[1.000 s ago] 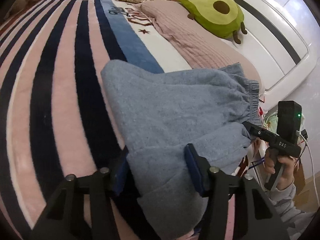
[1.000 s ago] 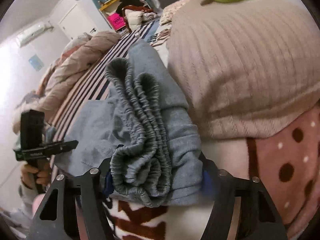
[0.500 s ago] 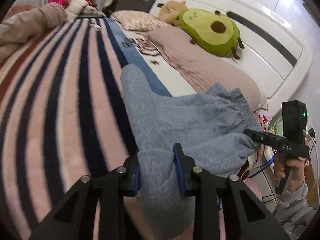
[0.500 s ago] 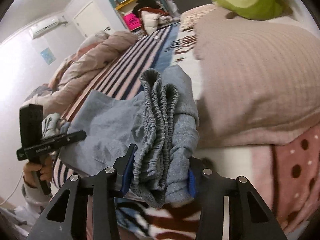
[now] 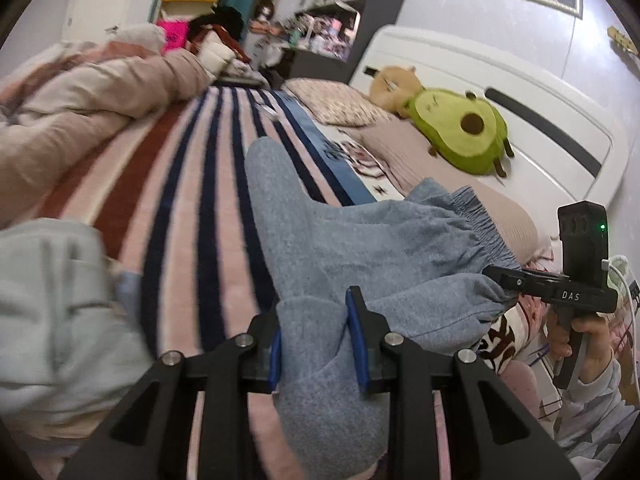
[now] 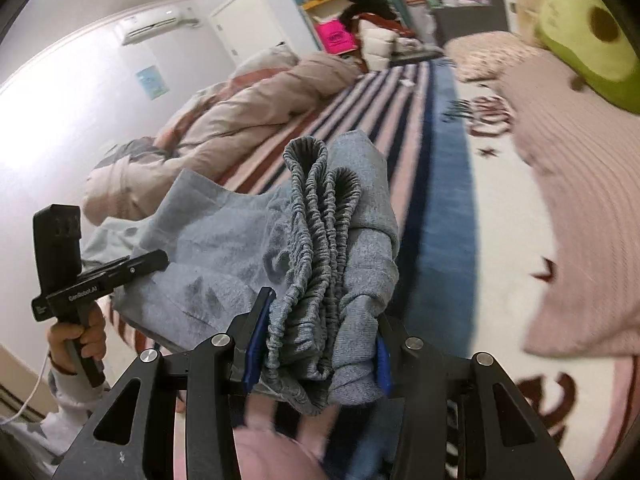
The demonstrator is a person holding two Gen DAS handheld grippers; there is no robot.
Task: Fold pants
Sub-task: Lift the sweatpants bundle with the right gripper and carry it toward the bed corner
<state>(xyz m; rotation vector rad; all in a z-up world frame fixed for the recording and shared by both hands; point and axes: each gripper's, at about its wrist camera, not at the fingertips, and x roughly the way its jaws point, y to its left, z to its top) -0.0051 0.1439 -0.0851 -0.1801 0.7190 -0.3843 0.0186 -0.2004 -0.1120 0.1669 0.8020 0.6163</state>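
Two grippers hold grey pants (image 5: pixel 372 248) above striped blanket (image 5: pixel 192 184) on bed. Left gripper (image 5: pixel 316 336) clamped on leg end — fabric bunched between blue pads (image 5: pixel 354 334). Right gripper (image 6: pixel 316 340) pinched narrow on gathered elastic waistband (image 6: pixel 316 232), several layers together. Pants stretched between both tools, near bed's side edge; avocado plush (image 5: pixel 460 132) by headboard (image 5: pixel 532 92).
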